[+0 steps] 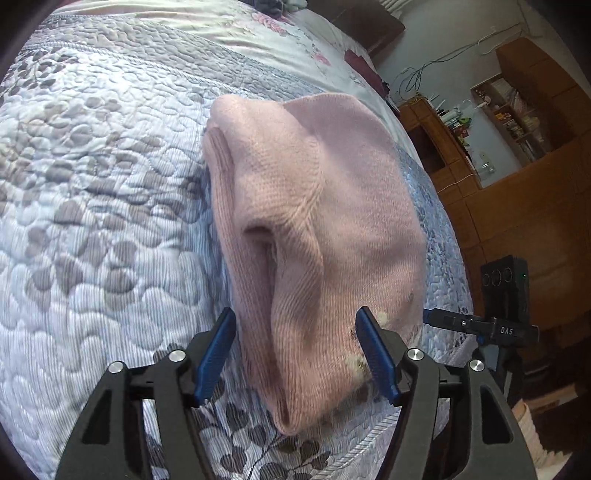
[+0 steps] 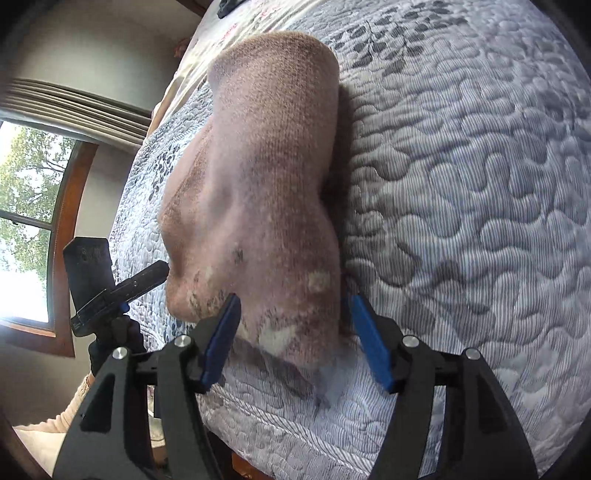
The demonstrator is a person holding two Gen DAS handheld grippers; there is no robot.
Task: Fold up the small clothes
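Note:
A pink knitted garment lies folded in a thick bundle on the quilted bedspread. My left gripper is open, its blue pads on either side of the bundle's near end without pinching it. In the right wrist view the same garment looks brownish pink, with pale patches near its close edge. My right gripper is open too, straddling that near edge. Each gripper shows in the other's view: the right gripper beside the garment, the left gripper at its left.
The bed's near edge runs just under my right gripper. A floral sheet covers the far part of the bed. Wooden shelves and cabinets stand beyond the bed. A window is on the left wall.

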